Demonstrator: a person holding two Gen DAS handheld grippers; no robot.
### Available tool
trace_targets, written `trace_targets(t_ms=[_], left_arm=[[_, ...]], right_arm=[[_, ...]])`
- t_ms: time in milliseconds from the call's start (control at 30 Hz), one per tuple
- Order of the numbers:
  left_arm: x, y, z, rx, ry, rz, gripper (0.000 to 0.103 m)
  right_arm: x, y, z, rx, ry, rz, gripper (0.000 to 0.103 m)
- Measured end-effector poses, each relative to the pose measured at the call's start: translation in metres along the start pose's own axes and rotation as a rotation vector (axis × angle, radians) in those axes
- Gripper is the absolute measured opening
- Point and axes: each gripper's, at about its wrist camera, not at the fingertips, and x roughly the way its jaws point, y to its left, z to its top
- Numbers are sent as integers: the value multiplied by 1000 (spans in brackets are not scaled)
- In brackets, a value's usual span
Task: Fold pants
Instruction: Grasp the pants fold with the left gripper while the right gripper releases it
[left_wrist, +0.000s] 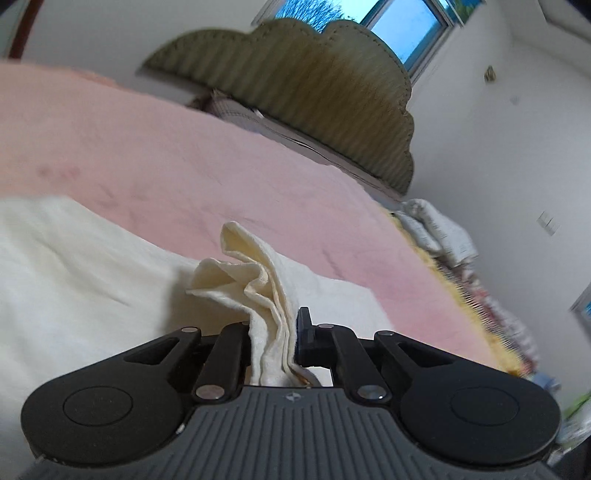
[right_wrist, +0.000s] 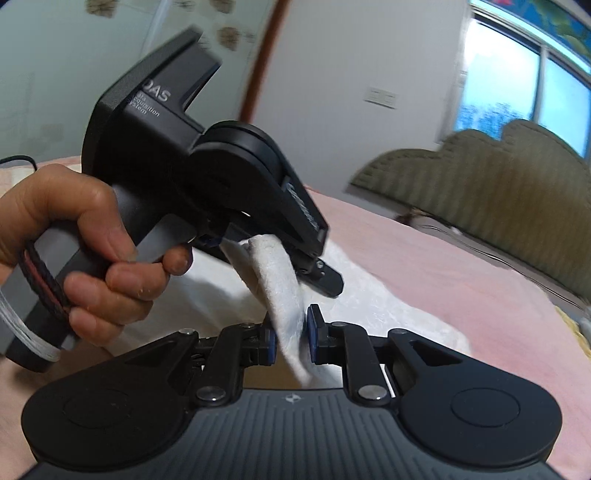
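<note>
Cream-white pants (left_wrist: 85, 266) lie spread on the pink bed sheet (left_wrist: 184, 158). My left gripper (left_wrist: 274, 334) is shut on a bunched, layered edge of the pants (left_wrist: 255, 273), which stands up in folds between its fingers. In the right wrist view my right gripper (right_wrist: 291, 334) is shut on a hanging strip of the same fabric (right_wrist: 284, 295). Just above it is the left gripper (right_wrist: 284, 258), held by a hand (right_wrist: 92, 240) and clamped on the same strip. The two grippers are very close together. The rest of the pants (right_wrist: 376, 295) lies on the bed behind them.
An olive scalloped headboard (left_wrist: 295, 92) stands at the far end of the bed, with a window (left_wrist: 406, 33) behind it. A pile of light cloth (left_wrist: 436, 225) sits at the bed's right edge. White walls surround the bed; a door frame (right_wrist: 262, 59) is behind.
</note>
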Motion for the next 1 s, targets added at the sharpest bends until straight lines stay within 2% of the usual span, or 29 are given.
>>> trace_targets(t_ms=[167, 267, 300, 333, 433, 467, 533, 567, 600, 667, 733, 800, 867, 967, 1000], left_arm=[[-18, 13, -2, 86, -1, 120, 10], [-22, 22, -6, 124, 5, 156, 12], [-21, 23, -6, 130, 12, 157, 16], [-23, 29, -5, 129, 20, 159, 26], [-23, 41, 4, 70, 7, 169, 46], [-22, 45, 8, 47, -11, 168, 49], [-16, 50, 14, 26, -23, 176, 46], [-14, 52, 17, 23, -16, 191, 32], [-11, 53, 18, 25, -4, 217, 25], [-13, 51, 17, 33, -6, 226, 17], [-16, 41, 11, 76, -24, 258, 16], [-20, 35, 6, 112, -44, 283, 16], [-24, 32, 2, 125, -58, 292, 16], [-24, 35, 1, 123, -47, 299, 16], [-24, 36, 1, 121, -45, 300, 16]], right_arm=[[19, 25, 6, -38, 13, 83, 16], [25, 34, 6, -53, 28, 111, 16], [27, 36, 7, -56, 31, 118, 16], [28, 38, 7, -59, 34, 120, 16], [32, 37, 8, -48, 39, 132, 16], [34, 31, 10, -40, 40, 136, 16], [35, 30, 10, -31, 44, 143, 16], [35, 30, 9, -31, 46, 142, 16], [36, 30, 9, -30, 45, 142, 16], [35, 31, 8, -24, 43, 151, 16], [41, 30, 7, -33, 63, 165, 17], [39, 29, 8, -44, 92, 187, 23], [31, 29, 9, -63, 97, 206, 36], [12, 4, 13, -20, 92, 331, 53], [4, -8, 14, 11, 85, 375, 53]])
